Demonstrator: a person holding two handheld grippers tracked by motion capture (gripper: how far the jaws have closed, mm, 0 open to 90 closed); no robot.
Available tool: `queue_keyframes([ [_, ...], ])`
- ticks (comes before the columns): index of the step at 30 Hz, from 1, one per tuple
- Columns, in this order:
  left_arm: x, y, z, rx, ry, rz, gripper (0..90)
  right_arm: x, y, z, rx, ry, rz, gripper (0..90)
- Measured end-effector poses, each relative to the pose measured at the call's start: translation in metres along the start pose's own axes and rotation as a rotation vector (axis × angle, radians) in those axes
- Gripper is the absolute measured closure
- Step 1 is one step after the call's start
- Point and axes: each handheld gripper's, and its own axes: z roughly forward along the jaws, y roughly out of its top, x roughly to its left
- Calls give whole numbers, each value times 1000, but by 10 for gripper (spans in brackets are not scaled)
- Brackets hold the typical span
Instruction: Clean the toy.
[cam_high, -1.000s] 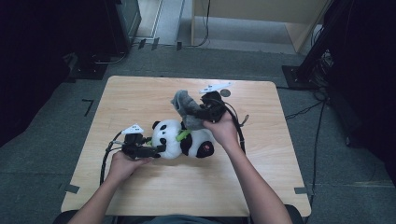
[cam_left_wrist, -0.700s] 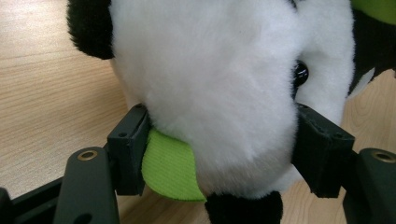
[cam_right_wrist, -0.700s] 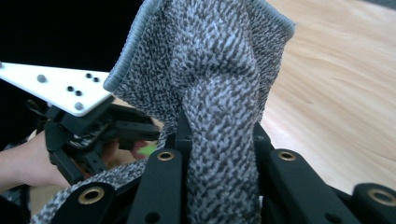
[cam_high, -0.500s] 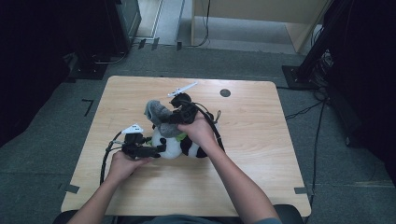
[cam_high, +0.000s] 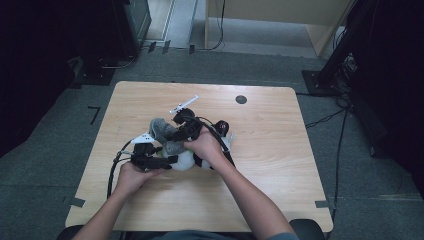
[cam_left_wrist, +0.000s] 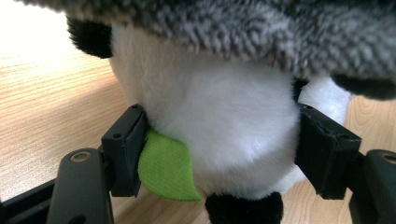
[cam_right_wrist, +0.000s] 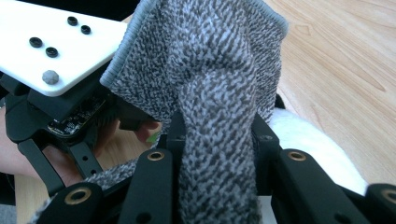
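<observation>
Currently draping step: left claw (cam_left_wrist: 219, 154) pinches the panda plush (cam_high: 187, 159) at desk (cam_high: 280, 170) centre-left; right claw (cam_right_wrist: 217, 140), jaws just easing, still pinches the grey cloth (cam_right_wrist: 210, 70) above it. Next: release.

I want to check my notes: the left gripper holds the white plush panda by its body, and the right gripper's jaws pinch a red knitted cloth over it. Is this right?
Not quite: the knitted cloth is grey, not red, as the right gripper view shows. The rest holds: the left gripper holds the white plush panda by its body, and the right gripper pinches the cloth over it.
</observation>
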Motion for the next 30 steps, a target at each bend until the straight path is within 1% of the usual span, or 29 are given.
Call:
queue_keyframes([
  [4, 0, 0, 0, 1, -1, -5, 273, -3, -1, -3, -5, -12, 2, 686],
  [6, 0, 0, 0, 2, -1, -3, 272, -5, -3, -5, -8, -27, -6, 674],
  [8, 0, 0, 0, 1, -1, 0, 273, -7, -4, -7, -7, -24, 1, 687],
  [13, 0, 0, 1, 0, -2, -4, 273, -11, -5, -11, -10, -22, -1, 697],
  [14, 0, 0, 1, 0, -3, -4, 273, -11, -6, -12, -5, -24, 5, 699],
  [16, 0, 0, 1, 0, -4, -6, 273, -12, -6, -14, -1, -29, -1, 706],
  [19, 0, 0, 1, 0, -5, -9, 272, -14, -6, -18, 3, -35, 1, 708],
  [21, 0, 0, 1, 0, -5, -9, 272, -19, -8, -25, -4, -46, 18, 700],
  [24, 0, 0, 1, 0, -5, -9, 272, -23, -10, -29, -9, -50, 25, 701],
  [27, 1, 0, 1, 0, -5, -13, 272, -29, -14, -38, 0, -82, 19, 706],
  [28, 1, 0, 1, 1, -5, -13, 272, -29, -14, -38, 0, -82, 19, 706],
  [29, 1, 0, 1, 1, -6, -15, 272, -33, -17, -42, 18, -109, 21, 712],
  [30, 1, 0, 1, 2, -7, -17, 272, -36, -19, -44, 29, -123, 23, 718],
])
